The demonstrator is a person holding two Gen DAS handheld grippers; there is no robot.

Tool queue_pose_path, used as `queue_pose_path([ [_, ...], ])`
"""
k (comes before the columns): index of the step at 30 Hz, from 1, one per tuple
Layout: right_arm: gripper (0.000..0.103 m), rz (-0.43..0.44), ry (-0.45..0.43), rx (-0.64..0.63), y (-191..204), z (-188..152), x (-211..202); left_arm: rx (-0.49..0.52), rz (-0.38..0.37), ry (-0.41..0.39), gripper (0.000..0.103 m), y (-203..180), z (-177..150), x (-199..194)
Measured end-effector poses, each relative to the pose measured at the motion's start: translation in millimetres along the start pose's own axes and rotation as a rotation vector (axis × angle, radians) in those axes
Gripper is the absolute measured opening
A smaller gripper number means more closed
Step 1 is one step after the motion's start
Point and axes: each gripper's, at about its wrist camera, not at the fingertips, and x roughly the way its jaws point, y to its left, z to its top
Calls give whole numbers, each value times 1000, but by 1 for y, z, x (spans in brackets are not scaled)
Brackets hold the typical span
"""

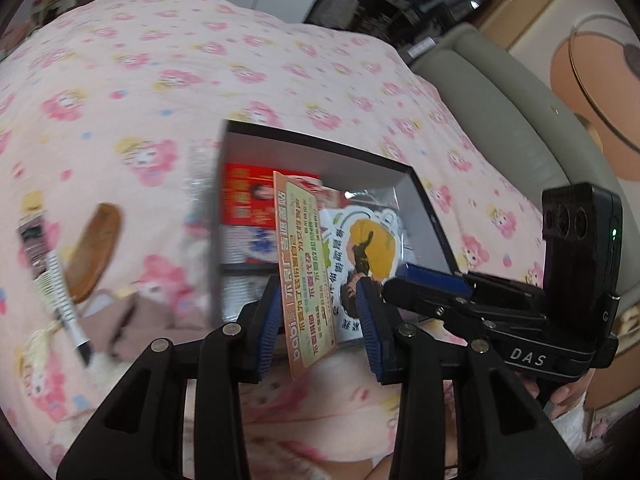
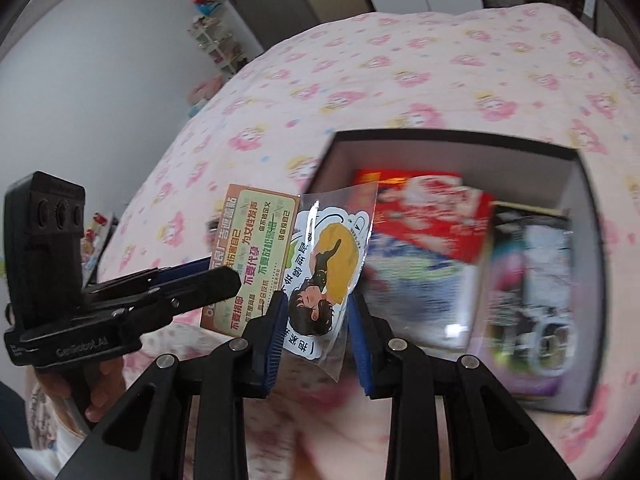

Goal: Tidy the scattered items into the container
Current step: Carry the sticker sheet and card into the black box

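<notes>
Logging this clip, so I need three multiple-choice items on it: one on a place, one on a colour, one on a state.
1. The wooden comb lies: A in the box; B on the bedspread; C in a gripper.
2. The finger pads are: A blue; B red; C white.
3. The left gripper is: A empty; B shut on the card; C out of view.
B, wooden comb rests on bedspread beside the box; A, blue pads; B, left gripper pinches the card.

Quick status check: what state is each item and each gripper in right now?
Left gripper: holding the orange card upright.
Right gripper: holding the bagged sticker.
Box: open, partly filled.
Wooden comb: loose on the bedsheet.
Pen: loose on the bedsheet.
</notes>
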Motion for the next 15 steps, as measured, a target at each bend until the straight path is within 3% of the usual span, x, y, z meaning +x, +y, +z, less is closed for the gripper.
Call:
queue_pose_path([
  [7,27,-67,-20,21,-54,8,-13,40,-14,47,37,-38,21,46],
  [15,27,-20,-51,163,-107,5,-7,24,-15,87,37,-50,42,88],
])
